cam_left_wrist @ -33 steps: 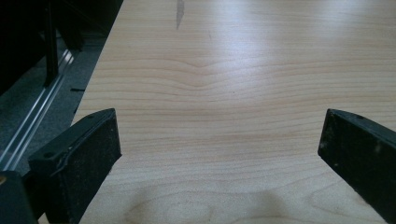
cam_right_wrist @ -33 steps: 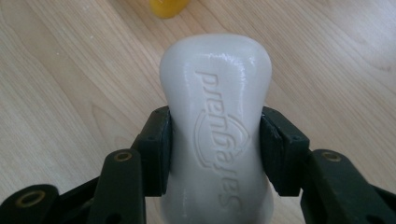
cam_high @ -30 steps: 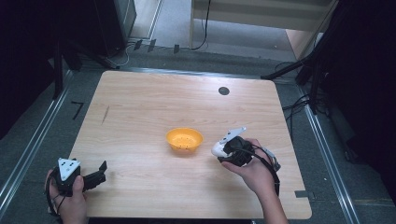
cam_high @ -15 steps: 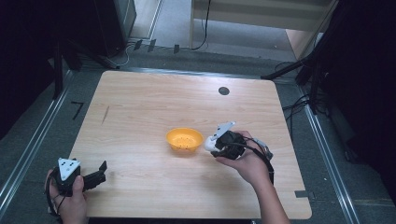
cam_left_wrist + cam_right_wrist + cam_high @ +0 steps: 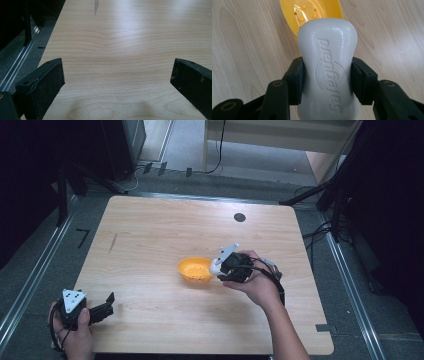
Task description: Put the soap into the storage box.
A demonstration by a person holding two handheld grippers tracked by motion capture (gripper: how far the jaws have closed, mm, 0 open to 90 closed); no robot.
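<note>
From the high view, the right claw (image 5: 218, 266) had crept left since a second before and now sat touching the orange dish's (image 5: 195, 269) right rim, mid-bench (image 5: 150, 235). The left claw (image 5: 106, 302) hadn't budged at the near-left corner, hand (image 5: 75, 332) wrapped round it.

Left gripper view: jaws spread wide over pale, grainy wood (image 5: 117, 50).

Right gripper view: jaws clamped on a smooth white soap bar (image 5: 328, 65) with embossed lettering, its far end over the glossy, bumpy dish (image 5: 312, 12).
</note>
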